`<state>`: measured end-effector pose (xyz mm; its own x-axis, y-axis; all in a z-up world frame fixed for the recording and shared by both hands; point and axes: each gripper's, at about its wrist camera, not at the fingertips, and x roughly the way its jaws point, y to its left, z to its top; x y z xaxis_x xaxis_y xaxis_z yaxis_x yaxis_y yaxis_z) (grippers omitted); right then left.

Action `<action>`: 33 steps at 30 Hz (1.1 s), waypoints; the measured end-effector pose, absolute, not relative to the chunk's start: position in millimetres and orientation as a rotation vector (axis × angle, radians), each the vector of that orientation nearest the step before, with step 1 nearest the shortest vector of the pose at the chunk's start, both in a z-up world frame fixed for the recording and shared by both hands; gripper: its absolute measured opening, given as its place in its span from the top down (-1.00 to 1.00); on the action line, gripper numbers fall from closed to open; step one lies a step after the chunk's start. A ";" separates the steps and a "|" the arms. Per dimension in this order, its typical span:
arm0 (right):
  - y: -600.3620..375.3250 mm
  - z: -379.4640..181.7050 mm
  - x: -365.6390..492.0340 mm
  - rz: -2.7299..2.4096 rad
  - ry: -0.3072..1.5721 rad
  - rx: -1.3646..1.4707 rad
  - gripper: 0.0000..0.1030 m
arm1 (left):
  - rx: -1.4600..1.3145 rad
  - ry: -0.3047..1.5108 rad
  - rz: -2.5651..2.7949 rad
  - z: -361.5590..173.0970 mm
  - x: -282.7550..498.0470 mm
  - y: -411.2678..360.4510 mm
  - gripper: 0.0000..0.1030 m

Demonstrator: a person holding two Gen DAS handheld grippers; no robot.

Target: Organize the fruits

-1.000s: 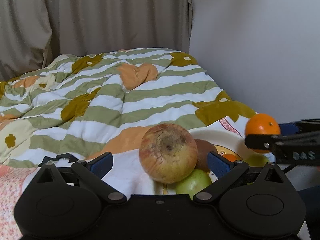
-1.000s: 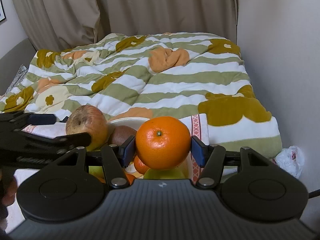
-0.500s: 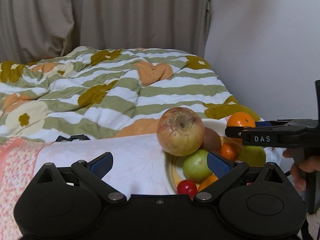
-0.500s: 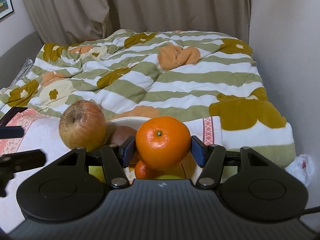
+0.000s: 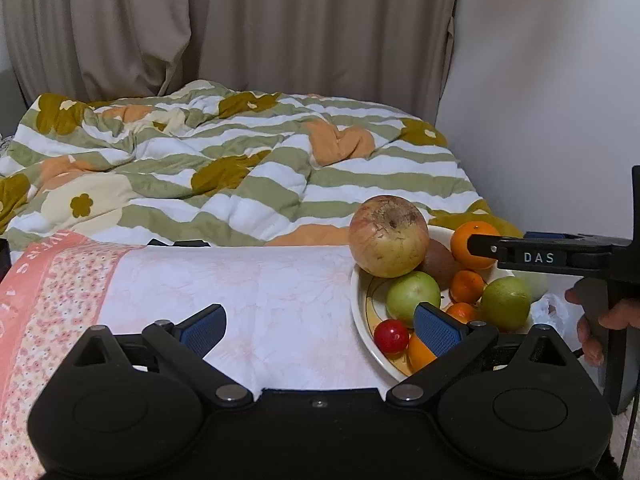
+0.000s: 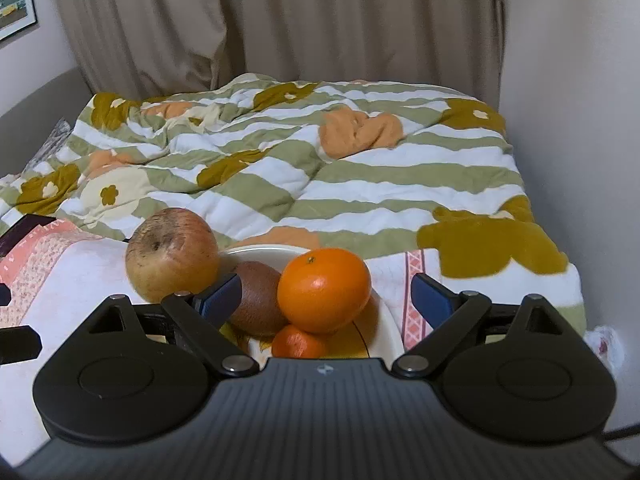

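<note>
The left hand-held gripper stands with its blue pads wide apart and nothing between them, over a pale pink cloth with a flowered border; its right pad overlaps the near edge of the plate. The right hand-held gripper is opening its jaws: the orange sits between them, but clear gaps show on both sides, so neither pad presses it. That orange rests on top of the fruit heaped on the plate, touching the kiwi to its left and lying over a smaller orange below. Seen from the left wrist, the heap on the plate also holds a red cherry tomato nearest the camera, a green apple behind it, another green fruit on the right, and a big blotched apple perched at the far left rim, leaning on the kiwi. The right hand-held gripper's black finger marked DAS crosses in front of the orange in that view, and a person's fingers wrap its handle at the right edge. The plate stands on the cloth at its right end. Beyond lies a bed with a rumpled striped quilt, green and white with orange and mustard flower shapes. Behind the bed hang beige curtains, with a plain white wall on the right.
</note>
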<state>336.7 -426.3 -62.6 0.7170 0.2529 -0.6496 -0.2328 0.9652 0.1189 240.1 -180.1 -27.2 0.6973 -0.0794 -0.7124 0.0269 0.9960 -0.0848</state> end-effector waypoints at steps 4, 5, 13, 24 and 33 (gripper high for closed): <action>-422.7 -44.2 311.1 0.244 0.704 0.031 -1.00 | -0.063 0.779 -0.069 -15.8 223.5 -173.0 -0.98; -420.6 -37.1 301.6 0.235 0.698 0.031 -1.00 | -0.063 0.770 -0.073 -12.5 218.4 -170.7 -0.98; -395.1 19.9 220.2 0.171 0.660 0.018 -1.00 | -0.092 0.688 -0.102 23.0 163.2 -145.0 -0.98; -340.3 61.1 101.0 0.095 0.644 -0.015 -1.00 | -0.052 0.627 -0.085 53.1 94.3 -100.7 -1.00; -317.0 53.7 59.9 0.079 0.684 -0.011 -1.00 | 0.018 0.640 -0.052 47.3 58.6 -72.7 -1.00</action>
